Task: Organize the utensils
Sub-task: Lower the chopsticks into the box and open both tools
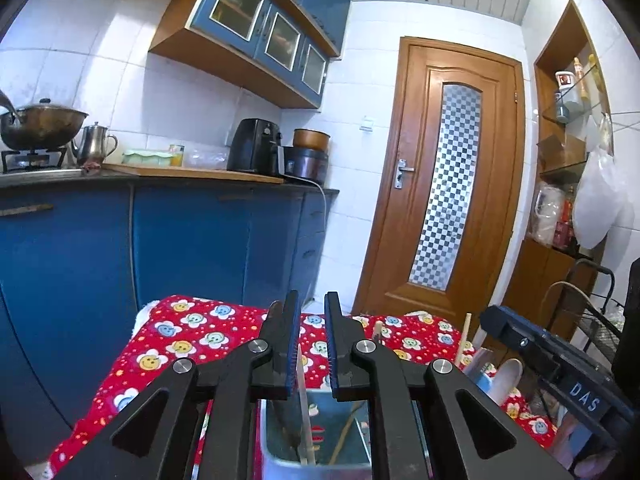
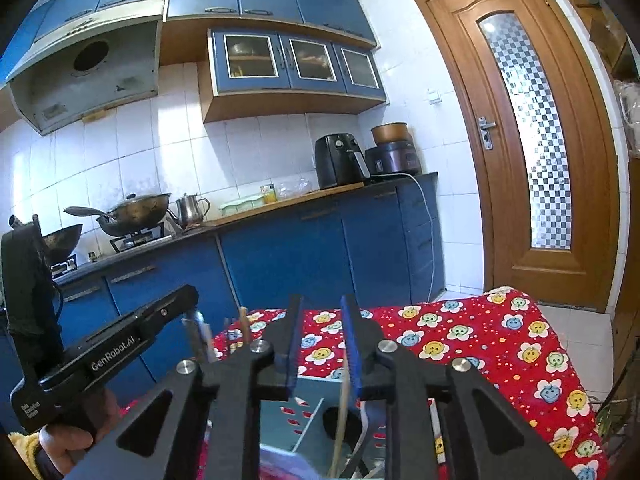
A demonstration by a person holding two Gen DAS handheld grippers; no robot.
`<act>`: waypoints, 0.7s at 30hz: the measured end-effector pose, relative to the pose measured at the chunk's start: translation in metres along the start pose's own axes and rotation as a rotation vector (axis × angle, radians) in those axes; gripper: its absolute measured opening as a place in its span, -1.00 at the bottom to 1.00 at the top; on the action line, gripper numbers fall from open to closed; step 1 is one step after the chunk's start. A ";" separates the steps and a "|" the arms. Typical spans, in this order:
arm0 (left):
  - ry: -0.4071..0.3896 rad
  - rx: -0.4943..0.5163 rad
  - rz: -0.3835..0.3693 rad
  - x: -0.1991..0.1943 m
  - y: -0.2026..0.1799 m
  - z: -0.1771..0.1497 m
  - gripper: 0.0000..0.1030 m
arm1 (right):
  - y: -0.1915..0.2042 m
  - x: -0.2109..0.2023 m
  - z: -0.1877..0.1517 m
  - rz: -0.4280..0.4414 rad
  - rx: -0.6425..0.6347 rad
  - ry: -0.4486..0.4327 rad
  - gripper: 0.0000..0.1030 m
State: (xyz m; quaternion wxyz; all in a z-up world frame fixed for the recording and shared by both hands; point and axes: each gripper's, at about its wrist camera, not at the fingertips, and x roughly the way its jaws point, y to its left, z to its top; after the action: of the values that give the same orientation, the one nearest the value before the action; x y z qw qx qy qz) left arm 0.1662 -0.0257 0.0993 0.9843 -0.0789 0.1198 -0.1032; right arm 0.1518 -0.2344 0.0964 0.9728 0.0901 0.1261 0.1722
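A teal utensil holder [image 1: 340, 412] stands on a table under a red flowered cloth [image 1: 192, 328], just below both grippers. A pale chopstick [image 1: 305, 428] rises from it and leans on the left pad of my left gripper [image 1: 313, 300]; the other pad stands clear, so the gripper is open. In the right wrist view a thin pale chopstick [image 2: 342, 420] stands in the holder [image 2: 308, 408] beside the right pad of my right gripper [image 2: 322, 304], which is also open with a plain gap. Each gripper shows in the other's view: the right [image 1: 540, 356], the left [image 2: 120, 344] held by a hand.
A white spoon [image 1: 510, 376] and a wooden stick [image 1: 464, 336] stand to the right of the holder. A white stick [image 2: 436, 432] lies on the cloth [image 2: 480, 340]. Blue cabinets [image 1: 200, 240] and a wooden door [image 1: 448, 180] lie beyond; a wire rack [image 1: 600, 320] stands at the right.
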 end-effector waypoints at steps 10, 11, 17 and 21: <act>0.050 0.006 0.001 -0.051 0.002 0.004 -0.77 | 0.022 -0.048 0.006 -0.004 0.011 0.016 -0.36; 0.055 0.005 0.003 -0.056 0.003 0.004 -0.77 | 0.025 -0.052 0.006 -0.006 0.009 0.019 -0.36; 0.102 0.016 0.012 -0.088 0.003 -0.002 -0.45 | 0.038 -0.081 0.000 -0.021 0.015 0.050 -0.21; 0.117 0.036 0.014 -0.106 -0.001 -0.009 -0.30 | 0.044 -0.099 -0.008 -0.025 0.030 0.072 -0.08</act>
State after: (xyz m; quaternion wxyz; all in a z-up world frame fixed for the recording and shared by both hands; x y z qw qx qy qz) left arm 0.0629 -0.0038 0.1144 0.9775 -0.0542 0.1759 -0.1029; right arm 0.0464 -0.2282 0.1192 0.9682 0.0968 0.1649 0.1615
